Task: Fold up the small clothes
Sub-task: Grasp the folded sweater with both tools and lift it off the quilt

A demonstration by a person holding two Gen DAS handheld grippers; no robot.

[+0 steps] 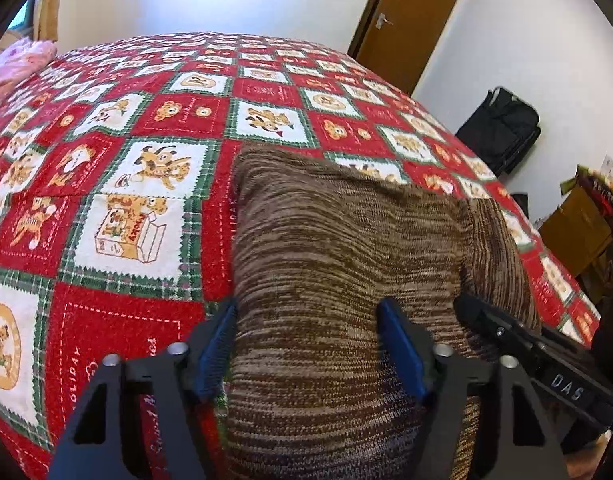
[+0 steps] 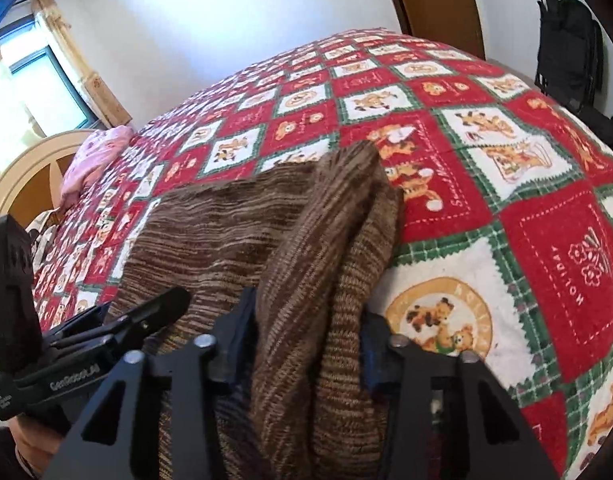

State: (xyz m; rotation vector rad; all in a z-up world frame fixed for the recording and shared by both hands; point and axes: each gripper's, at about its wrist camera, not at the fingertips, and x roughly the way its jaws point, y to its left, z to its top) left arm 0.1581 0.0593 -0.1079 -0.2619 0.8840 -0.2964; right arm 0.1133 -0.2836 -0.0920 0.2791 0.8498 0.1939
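I see a bed with a red, white and green quilt point(image 1: 118, 208) filling most of both views, printed with bears and dogs. On it lies the brown knit sweater point(image 1: 326, 248), spread near the quilt's close edge, with one sleeve point(image 2: 306, 248) bunched and folded in over the body on the right side. Behind the bed stands a brown door point(image 1: 406, 20), and a black bag point(image 1: 502, 128) leans on the white wall. A pink cloth point(image 2: 98, 152) sits at the far left corner. My left gripper point(image 1: 310, 356) straddles the sweater's near hem, fingers spread, blue pads against the knit on each side. My right gripper point(image 2: 306, 344) pinches the bunched sleeve between its fingers.
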